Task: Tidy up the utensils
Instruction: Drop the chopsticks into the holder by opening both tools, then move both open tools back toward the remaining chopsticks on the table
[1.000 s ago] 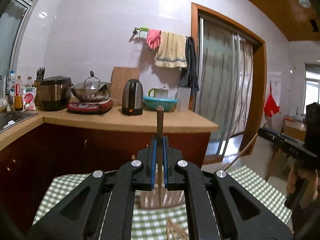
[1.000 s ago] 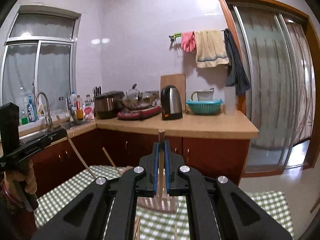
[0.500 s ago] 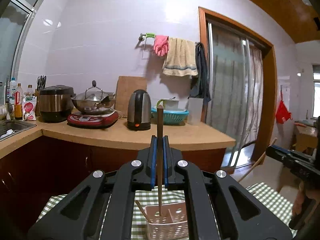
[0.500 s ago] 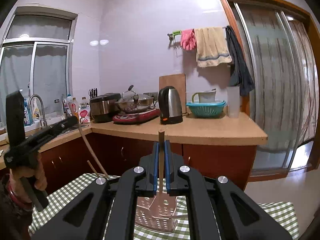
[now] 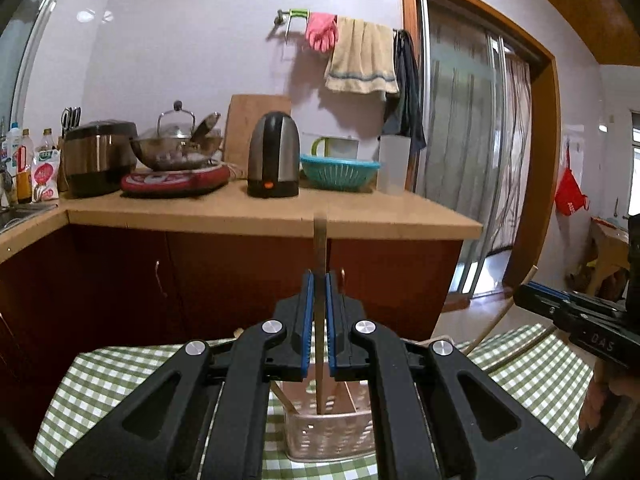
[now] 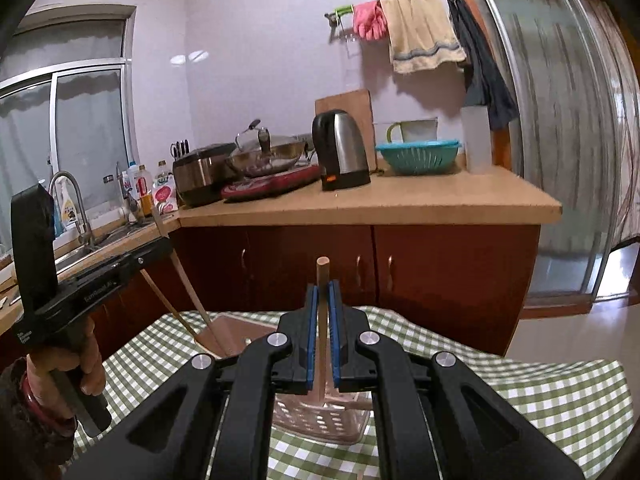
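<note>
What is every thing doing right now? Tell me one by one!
Left gripper: shut on a flat wooden utensil, upright, lower end in the pink basket.
Right gripper: shut on a round wooden stick, upright over the basket.
Pink basket: standing on the checked tablecloth.
Wok: lid on.

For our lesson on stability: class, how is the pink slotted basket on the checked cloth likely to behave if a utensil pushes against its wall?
The basket looks like thin slotted plastic, so probably light and apt to slide on the cloth. Long wooden utensils lean above its rim, so it may tip.
</note>
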The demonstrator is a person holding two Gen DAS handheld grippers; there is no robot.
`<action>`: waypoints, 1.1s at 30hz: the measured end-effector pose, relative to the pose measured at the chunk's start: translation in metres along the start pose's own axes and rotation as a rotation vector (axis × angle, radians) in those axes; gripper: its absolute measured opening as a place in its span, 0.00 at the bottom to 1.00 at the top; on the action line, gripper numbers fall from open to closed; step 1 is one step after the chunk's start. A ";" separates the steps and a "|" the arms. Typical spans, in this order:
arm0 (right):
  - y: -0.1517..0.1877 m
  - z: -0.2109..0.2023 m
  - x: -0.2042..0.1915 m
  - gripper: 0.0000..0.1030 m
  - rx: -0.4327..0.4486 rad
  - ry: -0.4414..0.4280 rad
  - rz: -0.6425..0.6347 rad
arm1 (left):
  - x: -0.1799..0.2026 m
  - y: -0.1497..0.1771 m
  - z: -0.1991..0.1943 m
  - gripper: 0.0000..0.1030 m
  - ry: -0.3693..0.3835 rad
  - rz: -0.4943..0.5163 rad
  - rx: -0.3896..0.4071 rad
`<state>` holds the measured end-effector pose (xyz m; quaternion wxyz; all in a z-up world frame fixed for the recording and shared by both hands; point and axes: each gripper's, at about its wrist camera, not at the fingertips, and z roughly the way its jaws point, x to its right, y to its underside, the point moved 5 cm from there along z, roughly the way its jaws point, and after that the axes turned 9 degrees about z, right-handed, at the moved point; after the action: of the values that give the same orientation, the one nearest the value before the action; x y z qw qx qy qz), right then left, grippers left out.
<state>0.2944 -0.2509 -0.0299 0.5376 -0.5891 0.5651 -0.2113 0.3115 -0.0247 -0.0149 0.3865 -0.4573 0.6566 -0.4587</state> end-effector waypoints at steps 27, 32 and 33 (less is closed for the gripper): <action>0.022 -0.095 -0.025 0.53 0.138 0.079 -0.104 | 0.023 0.004 -0.051 0.79 -0.004 0.044 0.018; 0.060 -0.112 -0.020 0.53 0.093 0.094 -0.097 | 0.025 0.023 -0.081 0.79 -0.013 0.008 0.004; 0.069 -0.115 -0.019 0.53 0.082 0.098 -0.094 | 0.025 0.028 -0.086 0.79 -0.017 0.003 0.001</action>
<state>0.1608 -0.2646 -0.0447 0.5226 -0.5812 0.5533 -0.2880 0.2173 -0.0227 -0.0198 0.3931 -0.4599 0.6537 -0.4545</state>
